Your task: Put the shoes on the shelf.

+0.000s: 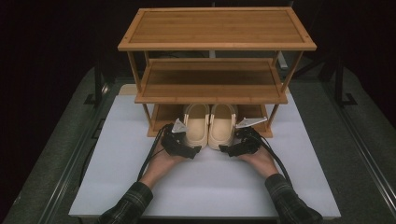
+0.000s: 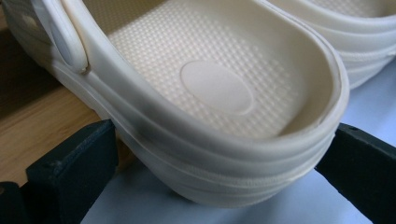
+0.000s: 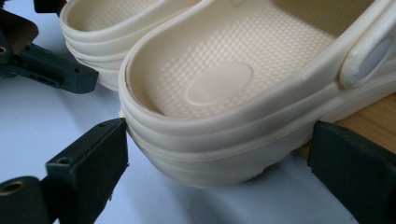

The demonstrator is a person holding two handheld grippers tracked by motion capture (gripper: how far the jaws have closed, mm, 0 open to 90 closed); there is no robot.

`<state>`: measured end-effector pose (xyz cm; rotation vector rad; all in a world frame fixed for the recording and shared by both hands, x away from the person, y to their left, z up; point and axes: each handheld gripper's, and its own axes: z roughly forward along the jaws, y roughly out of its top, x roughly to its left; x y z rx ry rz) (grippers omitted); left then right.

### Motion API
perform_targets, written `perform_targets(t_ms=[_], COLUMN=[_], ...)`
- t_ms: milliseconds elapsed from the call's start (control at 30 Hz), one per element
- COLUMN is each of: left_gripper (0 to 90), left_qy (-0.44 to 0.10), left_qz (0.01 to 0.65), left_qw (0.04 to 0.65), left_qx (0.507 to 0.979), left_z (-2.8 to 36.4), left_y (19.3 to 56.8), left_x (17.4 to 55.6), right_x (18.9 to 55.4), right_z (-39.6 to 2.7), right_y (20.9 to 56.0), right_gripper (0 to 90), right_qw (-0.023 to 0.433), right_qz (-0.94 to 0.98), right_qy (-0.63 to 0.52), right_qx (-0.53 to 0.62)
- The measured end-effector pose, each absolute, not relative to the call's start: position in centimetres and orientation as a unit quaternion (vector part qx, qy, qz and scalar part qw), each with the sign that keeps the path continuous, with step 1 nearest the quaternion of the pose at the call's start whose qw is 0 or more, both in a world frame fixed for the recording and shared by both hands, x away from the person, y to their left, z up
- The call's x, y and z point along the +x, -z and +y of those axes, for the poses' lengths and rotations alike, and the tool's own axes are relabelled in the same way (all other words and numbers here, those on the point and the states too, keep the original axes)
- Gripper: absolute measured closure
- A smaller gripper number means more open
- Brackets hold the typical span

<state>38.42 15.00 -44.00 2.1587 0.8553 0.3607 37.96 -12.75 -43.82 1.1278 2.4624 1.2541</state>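
Two cream clogs stand side by side, toes in on the bottom shelf of a bamboo shoe rack [image 1: 215,45], heels out over the white table. My left gripper [image 1: 195,150] is at the heel of the left clog [image 1: 196,122]. In the left gripper view my left gripper [image 2: 224,144] has a black jaw pressed on each side of the left clog's heel [image 2: 215,88]. My right gripper [image 1: 225,149] is at the right clog [image 1: 222,122]. In the right gripper view my right gripper [image 3: 219,149] clamps the right clog's heel [image 3: 219,84] the same way.
The rack has two more bare shelves above, the middle shelf [image 1: 212,84] overhanging the clogs' toes. The white table top [image 1: 205,186] spreads in front and to both sides. The bottom shelf's wood [image 2: 32,121] lies under the clogs. The left gripper's jaw [image 3: 51,70] shows beside the left clog [image 3: 107,18].
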Motion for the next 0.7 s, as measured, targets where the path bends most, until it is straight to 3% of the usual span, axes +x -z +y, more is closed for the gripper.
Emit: perform_targets(t_ms=[700], left_gripper=[0.0], left_qy=[-0.131], left_qz=[0.36], left_qw=[0.42], left_qx=[0.823], left_z=[14.5], left_y=[43.6], left_x=[41.7], right_x=[41.1], right_z=[-12.9], right_y=[43.0], right_gripper=[5.3], right_qw=[0.093], right_qz=[0.803], right_qy=[-0.439], right_qx=[0.392])
